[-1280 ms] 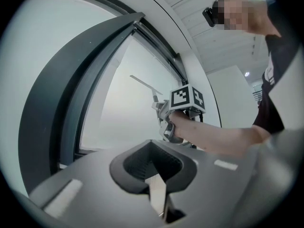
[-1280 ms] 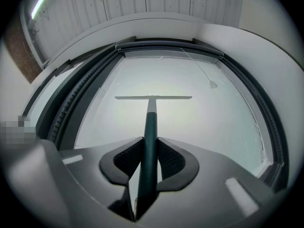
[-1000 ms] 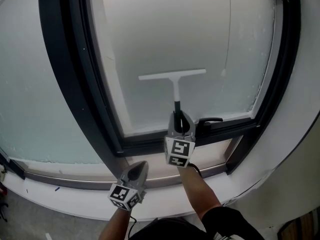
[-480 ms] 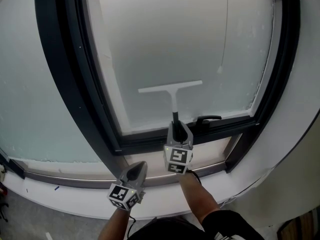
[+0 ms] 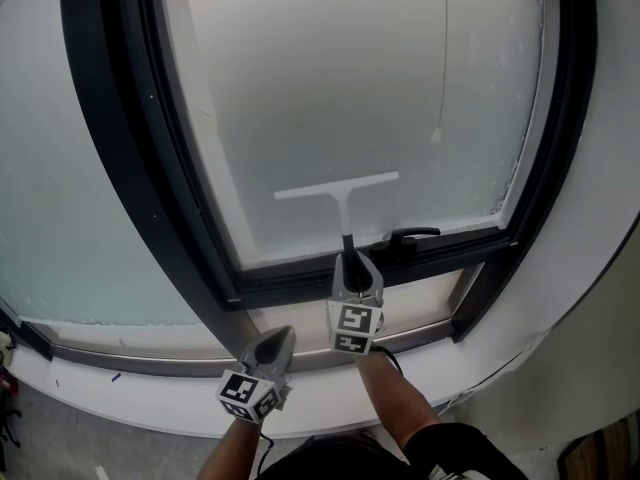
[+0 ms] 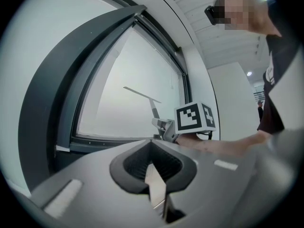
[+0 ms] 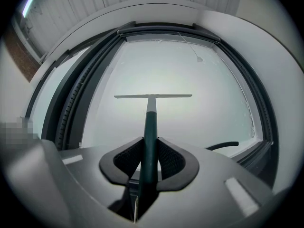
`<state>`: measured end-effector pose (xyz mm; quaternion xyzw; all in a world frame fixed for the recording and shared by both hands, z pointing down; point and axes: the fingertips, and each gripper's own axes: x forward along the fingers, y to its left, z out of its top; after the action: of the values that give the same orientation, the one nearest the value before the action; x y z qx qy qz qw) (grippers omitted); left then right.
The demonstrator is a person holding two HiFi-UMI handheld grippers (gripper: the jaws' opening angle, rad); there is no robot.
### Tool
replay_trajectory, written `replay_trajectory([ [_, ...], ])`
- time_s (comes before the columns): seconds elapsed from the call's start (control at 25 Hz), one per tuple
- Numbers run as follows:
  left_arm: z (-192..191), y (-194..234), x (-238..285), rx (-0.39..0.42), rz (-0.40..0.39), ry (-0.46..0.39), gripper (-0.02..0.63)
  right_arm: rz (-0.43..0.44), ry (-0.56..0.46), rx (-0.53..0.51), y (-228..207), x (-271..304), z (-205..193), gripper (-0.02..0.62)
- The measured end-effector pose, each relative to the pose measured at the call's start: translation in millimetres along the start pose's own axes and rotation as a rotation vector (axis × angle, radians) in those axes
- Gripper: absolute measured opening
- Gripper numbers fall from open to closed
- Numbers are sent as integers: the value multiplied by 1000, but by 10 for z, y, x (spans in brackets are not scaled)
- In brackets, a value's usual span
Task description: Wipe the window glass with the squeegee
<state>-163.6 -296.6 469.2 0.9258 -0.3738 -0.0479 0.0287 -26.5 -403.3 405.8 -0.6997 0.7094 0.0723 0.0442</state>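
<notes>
Two hand-held grippers are being held before a dark-framed window. The squeegee [image 5: 345, 206] is being gripped by the right hand-held gripper [image 5: 357, 265]. In the right gripper view its jaws are being pressed against both sides of the tool's dark handle [image 7: 150, 127]. Straight ahead of this hand-held gripper, the squeegee's pale blade [image 7: 153, 96] is being carried level across the lower part of the window glass [image 5: 330, 88], and it appears to be lying against the pane. Just to the right of the right hand-held gripper, a black lever handle [image 5: 412, 235] is being shown on the bottom bar of the window frame [image 5: 140, 178]. The left hand-held gripper [image 5: 279, 337] is being held lower and to the left of the right one, over the white sill [image 5: 160, 408] and well apart from the squeegee. In the left gripper view its jaws are being kept pressed together with nothing between them. Ahead of them and to the right, the marker cube of the right hand-held gripper and the person's forearm [image 6: 223, 144] are being shown.
</notes>
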Motion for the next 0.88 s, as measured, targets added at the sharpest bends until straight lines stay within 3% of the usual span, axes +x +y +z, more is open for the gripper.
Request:
replay_trajectory([
  [0.88,6,-84,-16,21,12,17,-2,15,89,-1,14,-230,-414,95],
])
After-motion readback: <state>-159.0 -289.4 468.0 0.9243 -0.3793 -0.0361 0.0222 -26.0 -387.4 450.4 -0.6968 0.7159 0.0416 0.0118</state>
